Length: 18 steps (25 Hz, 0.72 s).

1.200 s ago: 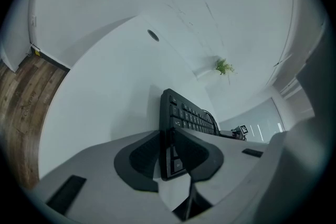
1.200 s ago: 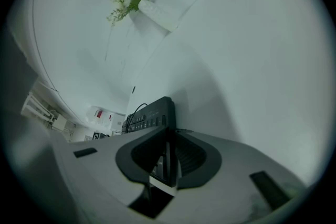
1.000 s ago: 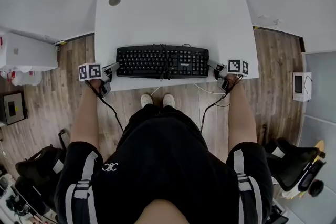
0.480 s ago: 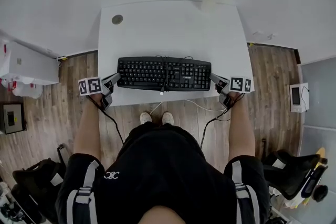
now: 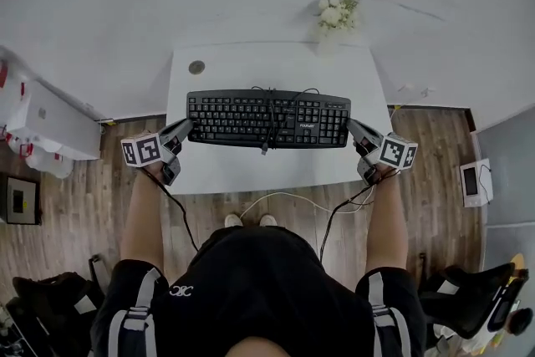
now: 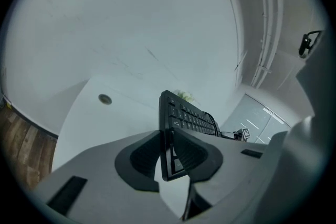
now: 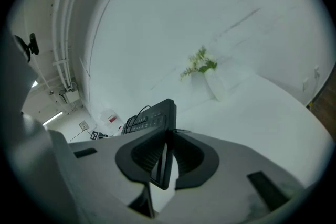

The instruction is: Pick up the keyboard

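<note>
A black keyboard (image 5: 267,119) hangs level above the white desk (image 5: 276,67), held by both ends. My left gripper (image 5: 182,129) is shut on its left end, and in the left gripper view the keyboard (image 6: 181,115) runs away edge-on from between the dark pads (image 6: 140,159). My right gripper (image 5: 354,129) is shut on the right end; the right gripper view shows the keyboard (image 7: 152,114) clamped edge-on between the pads (image 7: 193,157). Its black cable (image 5: 269,109) lies looped across the keys.
A small vase of white flowers (image 5: 337,12) stands at the desk's far right edge, and a round grommet (image 5: 196,67) sits at its far left. A white cable (image 5: 284,197) trails off the desk's near edge. A white cabinet (image 5: 50,123) stands left; bags lie on the wooden floor.
Both grippers have risen together with the keyboard, which lay on the desk near its front edge and now hangs above it. The desk looks smaller and farther below.
</note>
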### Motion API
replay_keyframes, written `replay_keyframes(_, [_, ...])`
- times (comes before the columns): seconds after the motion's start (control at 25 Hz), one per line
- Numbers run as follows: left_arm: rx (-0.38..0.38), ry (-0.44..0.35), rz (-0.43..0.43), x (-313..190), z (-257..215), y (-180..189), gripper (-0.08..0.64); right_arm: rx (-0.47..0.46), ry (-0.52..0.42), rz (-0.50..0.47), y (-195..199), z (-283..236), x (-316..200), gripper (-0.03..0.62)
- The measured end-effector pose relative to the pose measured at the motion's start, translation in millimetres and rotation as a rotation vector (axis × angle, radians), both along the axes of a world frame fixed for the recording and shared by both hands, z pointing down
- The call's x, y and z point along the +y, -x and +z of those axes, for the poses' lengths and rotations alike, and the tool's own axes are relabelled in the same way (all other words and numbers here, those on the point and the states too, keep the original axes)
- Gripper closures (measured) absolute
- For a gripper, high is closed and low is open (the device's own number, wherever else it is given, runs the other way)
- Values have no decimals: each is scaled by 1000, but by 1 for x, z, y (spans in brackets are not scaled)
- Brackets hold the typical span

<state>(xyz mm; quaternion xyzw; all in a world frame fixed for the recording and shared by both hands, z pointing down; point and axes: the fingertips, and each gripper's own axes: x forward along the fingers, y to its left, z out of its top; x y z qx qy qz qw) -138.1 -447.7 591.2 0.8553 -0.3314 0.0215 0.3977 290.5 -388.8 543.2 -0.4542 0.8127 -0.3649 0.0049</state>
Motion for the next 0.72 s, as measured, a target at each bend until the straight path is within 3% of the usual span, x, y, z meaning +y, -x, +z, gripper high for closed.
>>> replay_keyframes(0.36, [55,-279,-41,-15,-122,-1,469,25,-301,4,-4,-129,-11,538])
replay_keyframes(0.72, [67,-532,-67,-22,-231,3,469,33,-492,6,-5,-213,-21,538])
